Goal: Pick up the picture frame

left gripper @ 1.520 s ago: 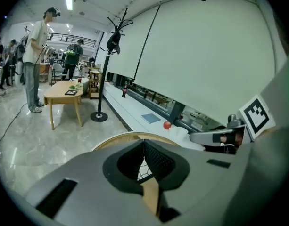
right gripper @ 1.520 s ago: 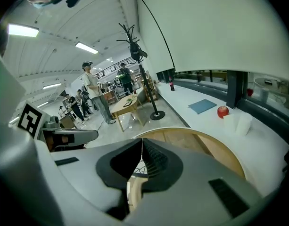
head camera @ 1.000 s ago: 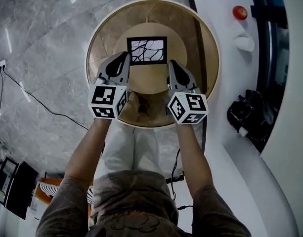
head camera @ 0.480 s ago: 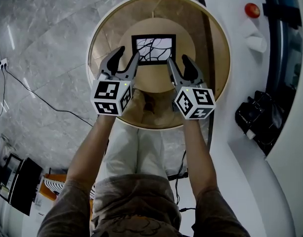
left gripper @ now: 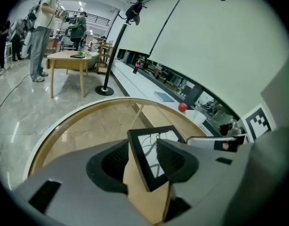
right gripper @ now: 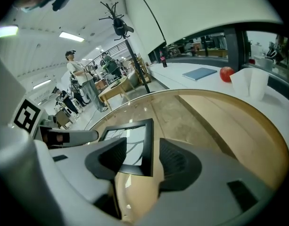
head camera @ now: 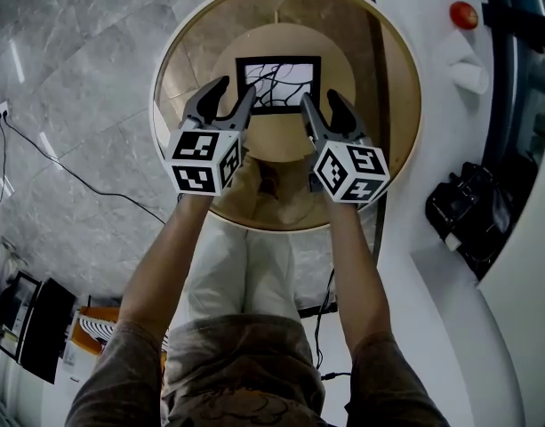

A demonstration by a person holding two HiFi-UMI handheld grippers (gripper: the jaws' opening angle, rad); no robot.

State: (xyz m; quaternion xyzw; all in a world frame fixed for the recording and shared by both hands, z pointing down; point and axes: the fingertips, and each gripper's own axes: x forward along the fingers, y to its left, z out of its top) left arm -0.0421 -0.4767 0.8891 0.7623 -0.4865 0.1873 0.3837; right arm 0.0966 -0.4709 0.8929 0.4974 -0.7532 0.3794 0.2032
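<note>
Picture frame (head camera: 278, 84): 1 | left gripper (head camera: 236, 90) plus right gripper (head camera: 320, 100), jaws opening, frame between: 2 | round table (head camera: 179, 52): 1 | red sphere (head camera: 463, 14): 1 | white cup (head camera: 468, 76): 1

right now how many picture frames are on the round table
1. The picture frame lies flat on the inner wooden disc of the round table; no other shows.

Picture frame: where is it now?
The picture frame lies at the round table's centre in the head view, its near corners between the opening jaws of the left gripper and right gripper.
</note>
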